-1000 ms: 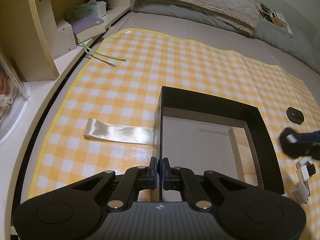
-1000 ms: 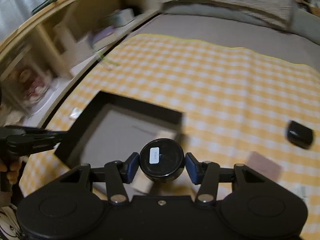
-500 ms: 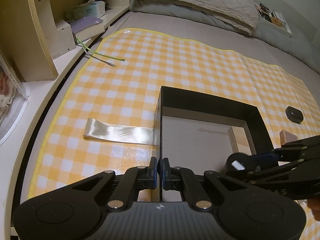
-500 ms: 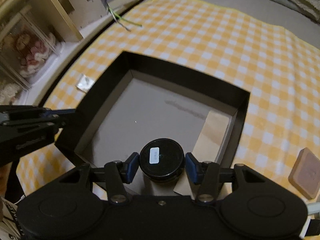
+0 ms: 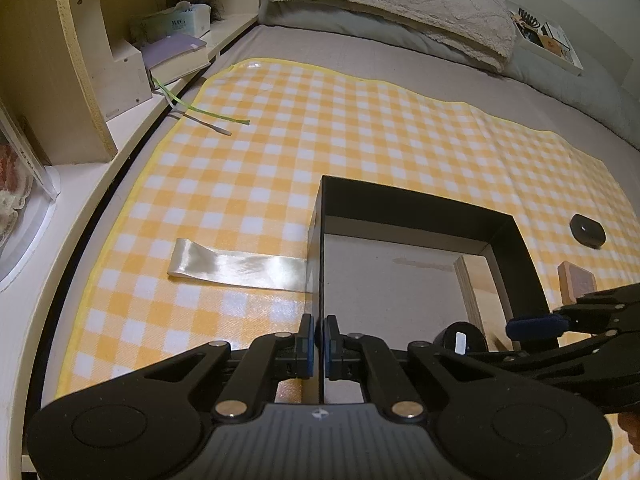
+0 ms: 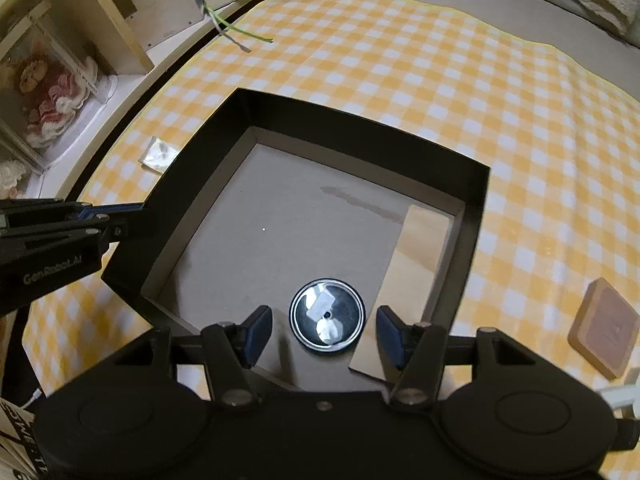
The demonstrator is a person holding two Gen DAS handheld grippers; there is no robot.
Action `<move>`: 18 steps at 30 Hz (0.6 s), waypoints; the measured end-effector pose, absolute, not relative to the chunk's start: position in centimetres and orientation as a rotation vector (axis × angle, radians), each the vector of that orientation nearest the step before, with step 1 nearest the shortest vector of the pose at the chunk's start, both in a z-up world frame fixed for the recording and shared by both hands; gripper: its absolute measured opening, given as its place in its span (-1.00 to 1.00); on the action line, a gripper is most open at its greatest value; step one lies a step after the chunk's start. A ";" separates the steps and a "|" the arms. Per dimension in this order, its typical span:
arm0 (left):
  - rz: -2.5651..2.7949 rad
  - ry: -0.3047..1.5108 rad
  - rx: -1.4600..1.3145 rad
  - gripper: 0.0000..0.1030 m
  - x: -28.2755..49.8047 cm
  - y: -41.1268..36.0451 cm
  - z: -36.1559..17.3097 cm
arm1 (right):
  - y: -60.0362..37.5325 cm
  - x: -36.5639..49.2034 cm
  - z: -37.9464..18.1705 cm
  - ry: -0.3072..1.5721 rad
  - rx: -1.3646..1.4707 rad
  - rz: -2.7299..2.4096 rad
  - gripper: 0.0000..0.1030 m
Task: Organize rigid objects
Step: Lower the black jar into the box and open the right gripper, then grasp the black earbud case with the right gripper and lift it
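Observation:
A black open box (image 6: pixel 478 184) lies on the yellow checked cloth. A round black jar (image 6: pixel 327 316) with a shiny lid stands on the box floor near the front, beside a flat wooden board (image 6: pixel 420 256). My right gripper (image 6: pixel 324 334) is open, its jaws on either side of the jar and apart from it. My left gripper (image 5: pixel 316 346) is shut on the box's left wall (image 5: pixel 318 240). The jar (image 5: pixel 460 338) also shows in the left wrist view, with the right gripper (image 5: pixel 536 326) beside it.
A square wooden coaster (image 6: pixel 604 332) lies right of the box, and a small black case (image 5: pixel 587 230) beyond it. A satin ribbon strip (image 5: pixel 236 266) lies left of the box. Shelves with a book (image 5: pixel 176 54) and tissue box run along the left. A pillow (image 5: pixel 400 4) lies at the back.
My right gripper carried the black jar over the box, came down inside it and opened; the jar now stands free on the box floor. My left gripper stayed shut on the box wall.

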State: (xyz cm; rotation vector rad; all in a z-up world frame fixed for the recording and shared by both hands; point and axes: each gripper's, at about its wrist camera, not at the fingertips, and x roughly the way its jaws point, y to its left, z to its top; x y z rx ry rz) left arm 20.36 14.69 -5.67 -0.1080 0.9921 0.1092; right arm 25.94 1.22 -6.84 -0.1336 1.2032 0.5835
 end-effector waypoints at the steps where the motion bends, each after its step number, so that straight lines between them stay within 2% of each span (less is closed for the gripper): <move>1: 0.109 0.989 -0.109 -0.91 20.4 14.7 -5.6 | 1.0 25.9 -6.7 1.203 -0.124 0.580 0.13; 9: 0.107 0.987 -0.111 -0.91 20.2 14.7 -5.4 | -1.2 25.2 -4.0 1.139 -0.057 0.580 0.15; 18: 0.109 0.985 -0.090 -0.92 20.1 14.6 -5.6 | -6.0 24.2 1.2 0.869 0.094 0.560 0.44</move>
